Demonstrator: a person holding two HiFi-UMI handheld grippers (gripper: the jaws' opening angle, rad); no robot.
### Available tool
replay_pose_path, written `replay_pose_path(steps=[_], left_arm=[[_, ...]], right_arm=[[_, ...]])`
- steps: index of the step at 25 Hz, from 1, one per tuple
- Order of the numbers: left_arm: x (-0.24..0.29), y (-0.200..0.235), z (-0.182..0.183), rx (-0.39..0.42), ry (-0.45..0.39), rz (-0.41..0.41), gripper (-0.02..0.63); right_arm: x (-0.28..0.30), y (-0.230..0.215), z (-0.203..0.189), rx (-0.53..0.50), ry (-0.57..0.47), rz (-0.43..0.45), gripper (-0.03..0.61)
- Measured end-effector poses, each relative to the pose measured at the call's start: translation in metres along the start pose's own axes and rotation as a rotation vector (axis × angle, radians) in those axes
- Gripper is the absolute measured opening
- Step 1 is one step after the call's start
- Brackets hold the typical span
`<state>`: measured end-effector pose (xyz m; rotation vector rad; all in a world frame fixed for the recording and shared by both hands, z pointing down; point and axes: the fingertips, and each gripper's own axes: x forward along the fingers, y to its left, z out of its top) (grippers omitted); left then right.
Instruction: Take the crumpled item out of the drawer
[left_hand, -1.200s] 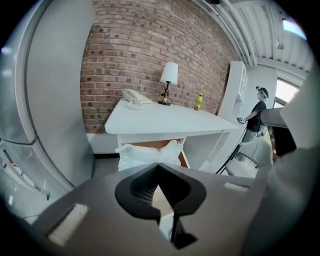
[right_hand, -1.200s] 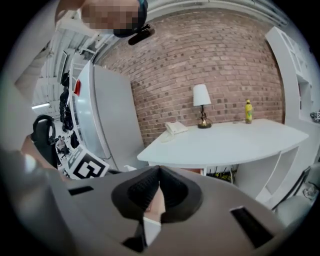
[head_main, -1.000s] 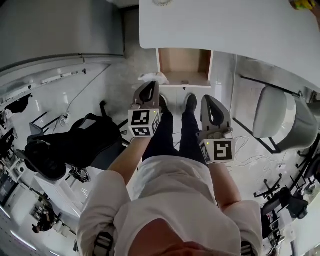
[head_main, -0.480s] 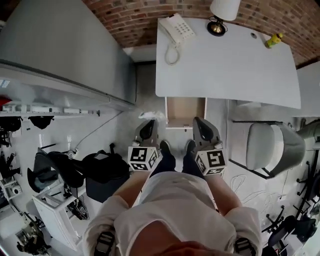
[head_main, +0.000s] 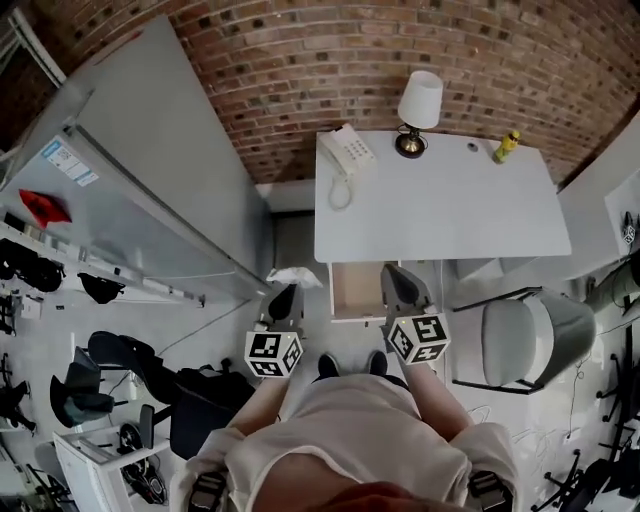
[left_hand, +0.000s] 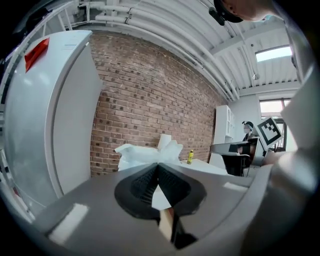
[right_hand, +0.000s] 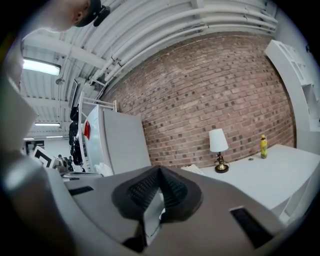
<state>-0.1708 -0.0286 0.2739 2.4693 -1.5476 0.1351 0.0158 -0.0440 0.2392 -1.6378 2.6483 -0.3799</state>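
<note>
The crumpled white item (head_main: 292, 277) sticks out of the tip of my left gripper (head_main: 284, 292), left of the open wooden drawer (head_main: 352, 291) and outside it. In the left gripper view the jaws are shut on that crumpled white item (left_hand: 145, 153), which bunches up above the left gripper (left_hand: 159, 166). My right gripper (head_main: 394, 277) hovers over the drawer's right edge. In its own view the right gripper (right_hand: 159, 171) is shut, with nothing between the pads. The drawer's inside looks bare.
The drawer hangs under a white desk (head_main: 440, 215) against a brick wall, with a phone (head_main: 345, 155), a lamp (head_main: 420, 100) and a yellow bottle (head_main: 507, 146) on top. A tall white cabinet (head_main: 150, 170) stands left, a grey chair (head_main: 530, 340) right, a black bag (head_main: 205, 400) at lower left.
The head view has swung up and back, so the whole desk and wall now show. Both grippers sit further from the drawer, and the left one still holds the crumpled item.
</note>
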Motion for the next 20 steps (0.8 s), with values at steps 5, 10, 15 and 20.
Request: replay_pose_path(steps=[5, 10, 15, 20], left_arm=[[-0.024, 0.0, 0.012, 0.004, -0.027, 0.017, 0.008], [-0.036, -0.002, 0.023, 0.027, -0.062, 0.019, 0.008], [-0.042, -0.005, 0.029, 0.012, -0.095, 0.017, 0.008], [-0.053, 0.003, 0.029, 0.01, -0.087, 0.018, 0.008]], right_arm=[[-0.019, 0.004, 0.01, -0.014, -0.015, -0.029, 0.006], [-0.031, 0.008, 0.022, -0.064, -0.035, -0.049, 0.006], [-0.036, 0.016, 0.024, -0.085, -0.037, -0.031, 0.006], [-0.038, 0.032, 0.02, -0.063, -0.05, -0.025, 0.006]])
